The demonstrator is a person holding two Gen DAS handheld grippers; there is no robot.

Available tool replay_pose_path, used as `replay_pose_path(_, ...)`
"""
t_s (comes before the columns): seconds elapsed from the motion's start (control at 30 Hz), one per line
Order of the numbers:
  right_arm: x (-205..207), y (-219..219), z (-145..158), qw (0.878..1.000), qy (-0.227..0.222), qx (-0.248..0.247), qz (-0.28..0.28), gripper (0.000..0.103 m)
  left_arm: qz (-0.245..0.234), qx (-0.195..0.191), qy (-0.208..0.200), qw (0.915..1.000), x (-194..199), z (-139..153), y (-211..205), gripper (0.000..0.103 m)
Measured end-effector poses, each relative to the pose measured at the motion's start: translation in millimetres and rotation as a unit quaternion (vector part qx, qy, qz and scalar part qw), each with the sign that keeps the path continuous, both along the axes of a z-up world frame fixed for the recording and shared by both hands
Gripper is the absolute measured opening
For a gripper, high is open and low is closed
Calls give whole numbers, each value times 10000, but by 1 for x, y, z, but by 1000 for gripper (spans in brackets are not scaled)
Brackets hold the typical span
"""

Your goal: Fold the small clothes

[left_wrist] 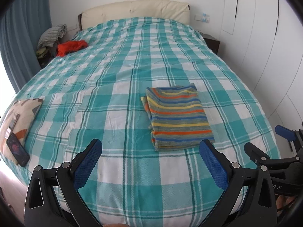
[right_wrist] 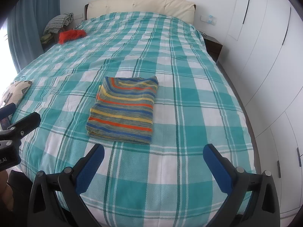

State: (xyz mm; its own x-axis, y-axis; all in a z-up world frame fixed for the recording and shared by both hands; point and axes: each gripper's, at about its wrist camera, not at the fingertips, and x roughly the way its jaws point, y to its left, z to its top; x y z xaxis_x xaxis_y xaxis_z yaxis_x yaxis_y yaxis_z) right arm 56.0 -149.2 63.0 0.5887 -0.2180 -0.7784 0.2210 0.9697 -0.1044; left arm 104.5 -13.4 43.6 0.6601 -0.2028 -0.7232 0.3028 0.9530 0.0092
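Note:
A striped garment [left_wrist: 178, 116] in grey, yellow, orange and blue lies folded into a flat rectangle on the teal checked bedspread [left_wrist: 117, 79]. It also shows in the right wrist view [right_wrist: 124, 109]. My left gripper [left_wrist: 150, 145] is open and empty, held above the bed's near edge, just short of the garment. My right gripper [right_wrist: 154, 149] is open and empty too, right of the left one, also short of the garment. The right gripper shows at the right edge of the left wrist view [left_wrist: 269, 141].
A red garment [left_wrist: 71, 47] lies crumpled at the bed's far left, next to a pile of clothes [left_wrist: 51, 37]. A patterned cushion [left_wrist: 20, 119] with a phone [left_wrist: 18, 150] on it lies at the left edge. White wardrobes [right_wrist: 265, 56] stand on the right.

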Motion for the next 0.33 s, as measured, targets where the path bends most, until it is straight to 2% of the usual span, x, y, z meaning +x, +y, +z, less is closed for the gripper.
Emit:
replay_pose_path(0.13,0,-1,-1,10000,29,17,6,103,34,79,-50,10000,-2,0,-2,103)
replay_pose_path(0.2,-1,-2,-2,10000,31,18,3,103,114,263,-102,9995,-2,0,-4,103)
replay_pose_path(0.33,0,-3,-2,10000,22,30,-12,103,15,392,-152,9991,-4,-1,-7,103)
